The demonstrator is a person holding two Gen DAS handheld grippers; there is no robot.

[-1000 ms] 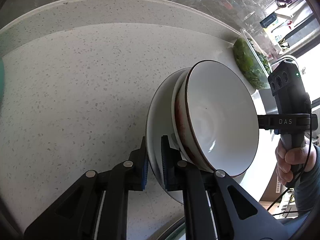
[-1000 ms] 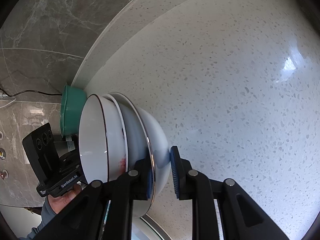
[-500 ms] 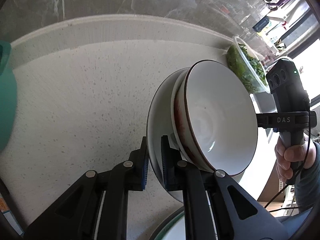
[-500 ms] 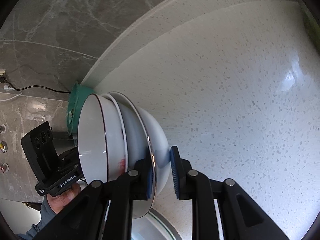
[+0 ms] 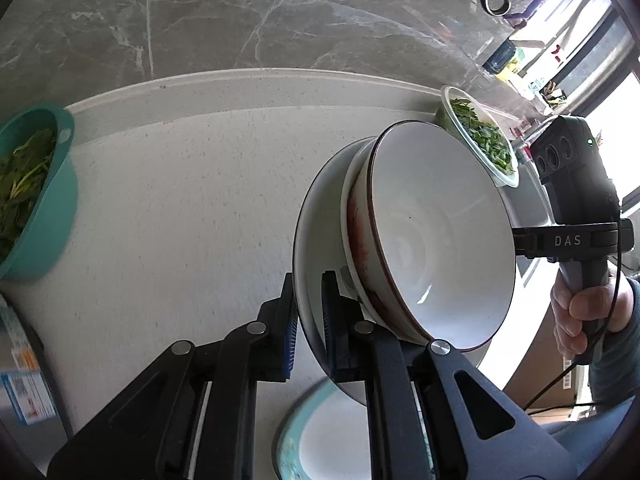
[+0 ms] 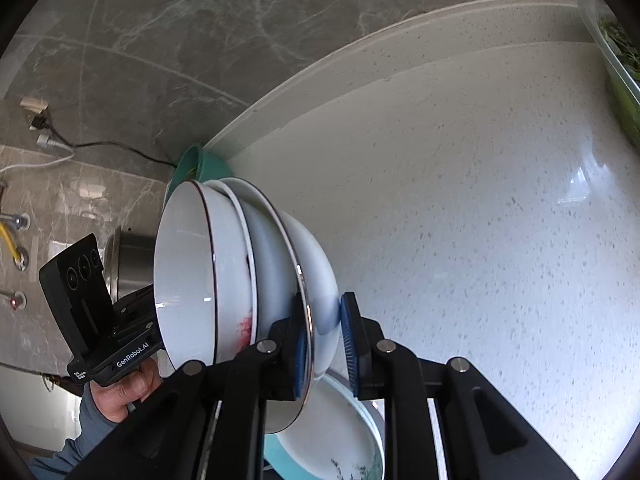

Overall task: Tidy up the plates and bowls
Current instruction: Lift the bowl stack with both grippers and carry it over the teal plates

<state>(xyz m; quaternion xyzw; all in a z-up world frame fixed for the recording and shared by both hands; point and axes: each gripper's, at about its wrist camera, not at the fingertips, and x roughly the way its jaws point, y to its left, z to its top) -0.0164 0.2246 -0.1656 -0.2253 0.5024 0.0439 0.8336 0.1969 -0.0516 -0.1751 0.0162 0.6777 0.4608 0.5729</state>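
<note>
Left gripper: I see its two black fingers with blue pads closed tight on the rim of the outermost white bowl with a thin dark rim, one pad outside the wall, one inside.
Right gripper: I see its blue pads nearly together, clamped on the opposite rim of that same bowl, the left pad inside, the right pad against the outer wall.
Stack of nested white bowls: held between my two tools, tilted on edge, clear of the counter; the innermost brown-rimmed bowl opens to the right of the left tool.
Middle bowl: I see red smears on its inner wall.
White speckled stone counter: lies beyond and below both tools.
Round plate with a teal edge: directly under the stack, just below my fingers.
Teal plastic colander of leafy greens: far to the left of the left tool, at the counter's back.
Clear bowl of chopped greens: behind the stack, right of the left tool.
Person's hand: wraps the right tool's handle.
</note>
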